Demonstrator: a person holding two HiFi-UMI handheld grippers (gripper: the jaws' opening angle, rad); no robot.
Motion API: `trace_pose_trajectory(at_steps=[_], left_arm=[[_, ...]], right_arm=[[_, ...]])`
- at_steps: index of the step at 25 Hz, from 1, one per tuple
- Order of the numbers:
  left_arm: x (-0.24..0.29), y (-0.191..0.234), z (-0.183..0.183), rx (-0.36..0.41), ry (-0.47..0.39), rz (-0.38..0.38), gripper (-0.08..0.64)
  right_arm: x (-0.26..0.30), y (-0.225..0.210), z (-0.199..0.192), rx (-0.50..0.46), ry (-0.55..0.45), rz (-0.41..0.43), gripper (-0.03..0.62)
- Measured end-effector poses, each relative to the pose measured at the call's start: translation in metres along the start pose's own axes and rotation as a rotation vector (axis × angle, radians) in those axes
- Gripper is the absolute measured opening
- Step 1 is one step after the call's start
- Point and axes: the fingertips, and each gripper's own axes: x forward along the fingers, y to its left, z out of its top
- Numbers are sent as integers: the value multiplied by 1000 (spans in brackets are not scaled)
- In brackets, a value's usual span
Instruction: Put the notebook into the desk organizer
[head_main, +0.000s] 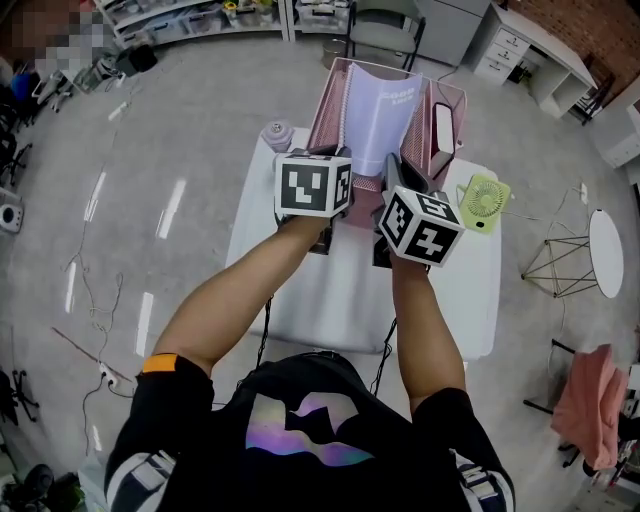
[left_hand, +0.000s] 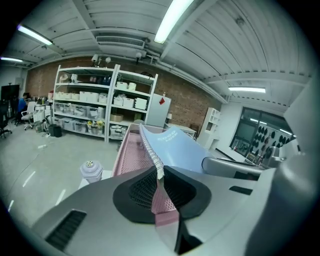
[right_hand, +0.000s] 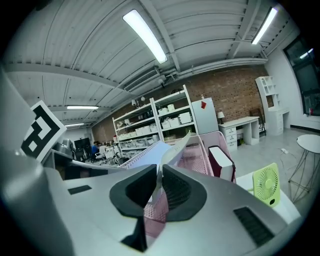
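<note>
From the head view, the notebook (head_main: 385, 115) stands upright inside the pink desk organizer (head_main: 333, 105) at the far end of the bench (head_main: 468, 290). Left gripper view: the left claw (left_hand: 159, 186) is pinched nearly closed on the notebook's spiral edge (left_hand: 151, 156). Right gripper view: the right claw (right_hand: 159, 186) nips the opposite cover edge between close-set pads. Judging from this, lower both sides evenly until it seats, then release together so it cannot tip.

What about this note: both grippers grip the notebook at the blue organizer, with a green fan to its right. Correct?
No: the organizer is pink, not blue, as the head view shows. Both the left gripper and the right gripper do grip the notebook, and the green fan is to its right.
</note>
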Motion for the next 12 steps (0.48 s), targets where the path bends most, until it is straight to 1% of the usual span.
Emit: trace_pose_trajectory(at_steps=[4,8,10,12], left_arm=[[1,4,0,33,3,36,63],[5,12,-5,79,17,85,80],[4,17,-8,115,27,118,92],[2,21,-9,167,28,165,108]], right_arm=[[3,-3,-2,-39,12,-42,49],[6,-10,-4,-101,16,-113,67],[5,-11,-6,-128,22,-143,75],[4,-12,-9,-159,36,-179,92]])
